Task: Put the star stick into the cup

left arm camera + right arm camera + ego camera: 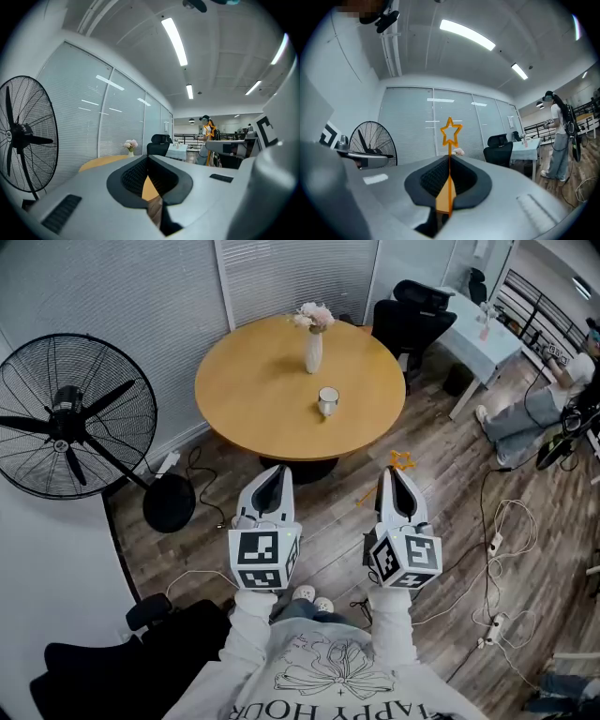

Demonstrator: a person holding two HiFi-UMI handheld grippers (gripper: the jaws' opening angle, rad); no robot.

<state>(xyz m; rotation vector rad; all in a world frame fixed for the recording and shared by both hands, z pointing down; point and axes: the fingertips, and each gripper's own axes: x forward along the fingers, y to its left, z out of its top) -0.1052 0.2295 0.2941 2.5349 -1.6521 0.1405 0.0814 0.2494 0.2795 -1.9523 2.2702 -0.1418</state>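
Star stick — orange, hollow star — pinched in right claw; left claw closed, empty; cup on tabletop, clear of edges.

The cup stands on the table before the vase.

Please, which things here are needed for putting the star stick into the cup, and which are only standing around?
Needed: star stick, clamped in the right gripper; cup on the round table.

Only around: vase of flowers, fan, black chair; the left gripper is shut and empty.
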